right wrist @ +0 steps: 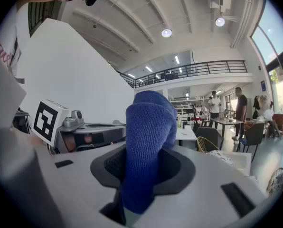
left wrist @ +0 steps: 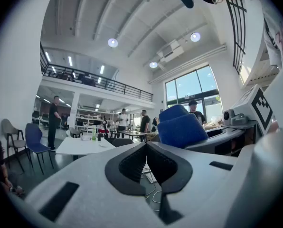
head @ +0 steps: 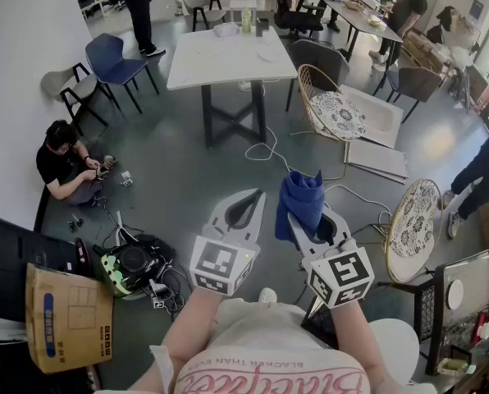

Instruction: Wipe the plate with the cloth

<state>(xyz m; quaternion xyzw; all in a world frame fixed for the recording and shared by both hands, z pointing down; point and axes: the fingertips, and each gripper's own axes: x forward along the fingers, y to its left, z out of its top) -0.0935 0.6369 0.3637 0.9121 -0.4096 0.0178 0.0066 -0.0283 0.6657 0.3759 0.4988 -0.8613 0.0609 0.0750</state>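
Observation:
My right gripper (head: 303, 212) is shut on a blue cloth (head: 300, 199). The cloth stands up out of the jaws as a folded wad and hides the fingertips. The right gripper view shows the cloth (right wrist: 148, 146) pinched in the right gripper (right wrist: 146, 158). Just to its left my left gripper (head: 251, 195) is shut with nothing in it, and its jaws (left wrist: 146, 146) meet in the left gripper view. Both hang level over the floor, short of a white table (head: 203, 64). A pale round dish (head: 267, 56), perhaps the plate, lies on the table.
A bottle (head: 246, 19) stands on the table. Around it are a blue chair (head: 113, 60) and a wicker chair (head: 331, 109). A person (head: 64, 167) sits on the floor at left. Cables and a bag (head: 134, 265) and a cardboard box (head: 68, 318) lie nearby.

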